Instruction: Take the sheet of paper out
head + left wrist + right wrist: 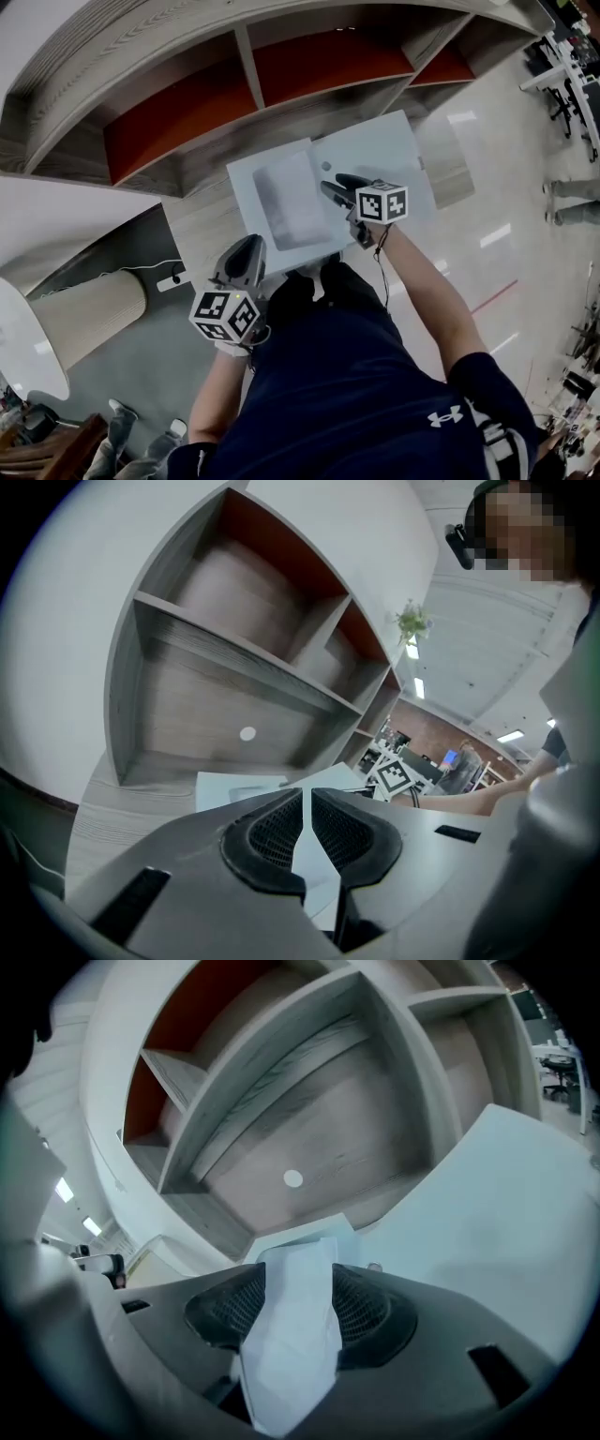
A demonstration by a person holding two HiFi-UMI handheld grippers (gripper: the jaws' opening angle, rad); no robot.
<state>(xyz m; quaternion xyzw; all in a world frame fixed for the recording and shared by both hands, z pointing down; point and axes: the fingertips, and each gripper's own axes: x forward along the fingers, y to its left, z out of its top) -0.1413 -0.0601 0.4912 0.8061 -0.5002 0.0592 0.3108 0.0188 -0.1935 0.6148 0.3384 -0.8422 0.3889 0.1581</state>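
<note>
— Right tongs [298,1277] are released, pads apart, and the creased sheet of paper [289,1335] sits loose in the gap between them.
— And just past their tips?
— The open white folder [497,1194], flat on the tabletop [199,230], with the shelf unit [309,1101] behind it.
— The left tongs [307,803]?
— Clenched, nothing between the pads. They're held short of the folder's near edge, left of the right tongs.

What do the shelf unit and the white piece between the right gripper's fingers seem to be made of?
Shelf unit: wood or wood-look laminate, matte, judging by the pale grey grain lines.
White piece: probably paper, matte and thin, showing soft creases and folded edges.
</note>
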